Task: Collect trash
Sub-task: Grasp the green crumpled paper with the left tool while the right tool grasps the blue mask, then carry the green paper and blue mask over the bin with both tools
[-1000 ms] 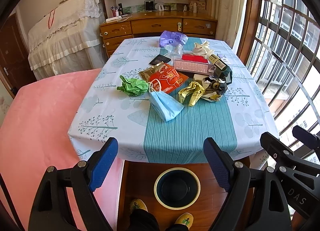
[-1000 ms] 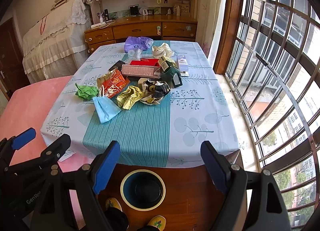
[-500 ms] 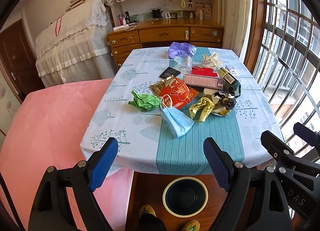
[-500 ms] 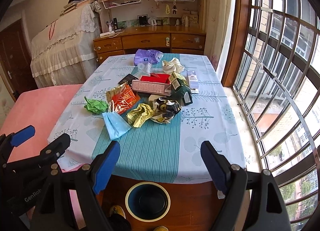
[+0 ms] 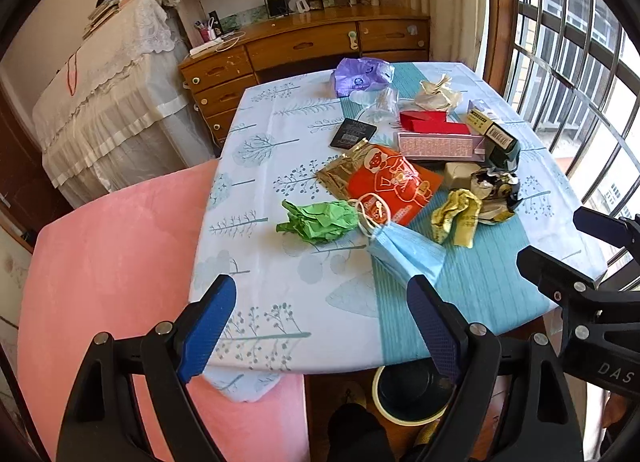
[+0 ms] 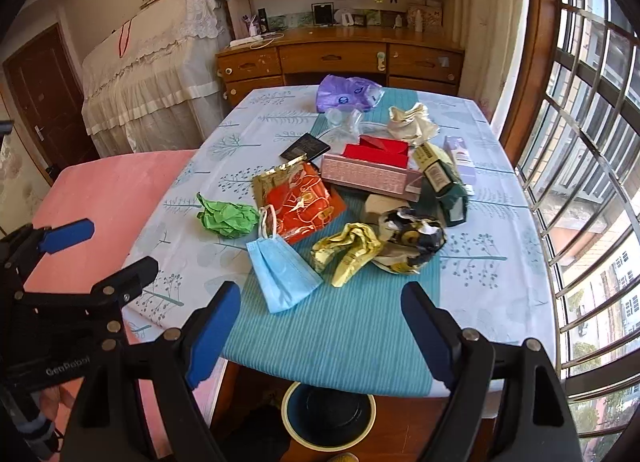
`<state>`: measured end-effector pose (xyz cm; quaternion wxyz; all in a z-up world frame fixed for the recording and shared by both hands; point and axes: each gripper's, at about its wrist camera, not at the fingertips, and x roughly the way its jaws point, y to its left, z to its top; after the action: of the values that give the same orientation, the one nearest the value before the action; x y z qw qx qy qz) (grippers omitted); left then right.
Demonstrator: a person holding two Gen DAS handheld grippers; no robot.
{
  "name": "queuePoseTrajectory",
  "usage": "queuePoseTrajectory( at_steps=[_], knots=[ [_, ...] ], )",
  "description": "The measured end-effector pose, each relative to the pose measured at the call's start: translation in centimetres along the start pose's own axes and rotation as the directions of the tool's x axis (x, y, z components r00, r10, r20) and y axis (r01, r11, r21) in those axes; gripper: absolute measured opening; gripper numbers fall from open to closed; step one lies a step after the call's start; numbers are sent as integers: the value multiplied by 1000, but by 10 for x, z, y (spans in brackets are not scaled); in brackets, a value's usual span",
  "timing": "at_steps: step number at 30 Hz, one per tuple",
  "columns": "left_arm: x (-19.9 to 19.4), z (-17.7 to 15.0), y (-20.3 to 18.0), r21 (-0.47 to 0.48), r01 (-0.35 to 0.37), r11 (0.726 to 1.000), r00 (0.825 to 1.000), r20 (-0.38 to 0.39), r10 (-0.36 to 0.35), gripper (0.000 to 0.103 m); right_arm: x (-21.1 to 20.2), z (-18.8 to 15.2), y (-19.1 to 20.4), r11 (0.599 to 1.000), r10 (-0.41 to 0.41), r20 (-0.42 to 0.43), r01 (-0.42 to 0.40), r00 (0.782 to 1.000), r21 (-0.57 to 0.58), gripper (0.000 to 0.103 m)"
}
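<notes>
Both the left gripper (image 5: 322, 324) and right gripper (image 6: 320, 328) hover with fingers spread wide and empty above the cloth-covered desk (image 6: 480, 286), near a crumpled blue face mask (image 6: 282, 276).

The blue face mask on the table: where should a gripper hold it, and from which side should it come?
Grip the blue face mask across its pleated near end, coming from above at the table's front edge. It lies flat and limp, and that end is free of the other trash.

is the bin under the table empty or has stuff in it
Looks empty. The bin stands upright on the floor, and its dark inside shows no trash, though the table edge hides part.
</notes>
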<state>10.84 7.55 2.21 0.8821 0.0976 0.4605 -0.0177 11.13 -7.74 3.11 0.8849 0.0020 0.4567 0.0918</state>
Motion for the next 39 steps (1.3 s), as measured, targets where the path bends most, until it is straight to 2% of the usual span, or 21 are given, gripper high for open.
queuePoseTrajectory(
  at_steps=[3,7,10,13,14,17,20,23,27,28,30,32,33,35,37,38,39],
  knots=[
    [30,16,25,39,17,999,1000,-27,-16,85,36,7,19,1000,1,-65,-2,998,-19,79],
    [71,34,50,99,58,993,996,-75,-50,85,92,14,40,1000,-6,-174,1,985,-31,72],
    [100,44,58,159,104,982,989,-124,-84,85,131,12,51,999,-31,-256,21,966,-43,65],
    [122,50,58,220,160,962,979,-159,-127,85,159,7,58,996,-75,-334,58,940,-61,53],
    [126,52,54,239,174,955,977,-163,-137,85,165,5,59,996,-84,-356,67,931,-59,50],
    [141,58,46,306,227,925,967,-185,-176,85,166,4,64,992,-117,-341,95,933,-80,43],
    [155,64,34,352,277,894,954,-212,-212,85,164,4,61,993,-115,-340,102,933,-56,26],
    [169,68,24,374,318,871,940,-245,-238,85,162,9,50,997,-70,-359,81,931,15,14],
    [191,69,15,373,353,858,919,-309,-244,85,153,11,38,994,-7,-366,47,931,100,9],
    [197,70,13,366,364,856,912,-328,-247,83,149,13,39,993,0,-361,43,933,111,9],
    [209,70,11,342,391,854,890,-377,-257,68,140,14,37,990,19,-348,30,937,136,9],
    [218,70,11,312,401,862,876,-405,-261,63,138,18,35,991,16,-337,31,941,133,9],
    [220,70,12,296,406,865,872,-407,-271,61,134,18,34,991,16,-333,30,943,133,8],
    [219,72,14,267,422,866,865,-406,-296,49,127,17,35,990,25,-328,21,944,137,8],
    [215,75,17,247,429,869,864,-391,-316,45,123,20,33,990,33,-320,12,947,138,8],
    [211,76,18,238,427,872,866,-385,-319,40,119,21,33,991,36,-313,8,949,136,8],
    [206,75,20,226,425,876,867,-380,-322,40,114,23,33,991,33,-306,8,951,131,8]
  ],
)
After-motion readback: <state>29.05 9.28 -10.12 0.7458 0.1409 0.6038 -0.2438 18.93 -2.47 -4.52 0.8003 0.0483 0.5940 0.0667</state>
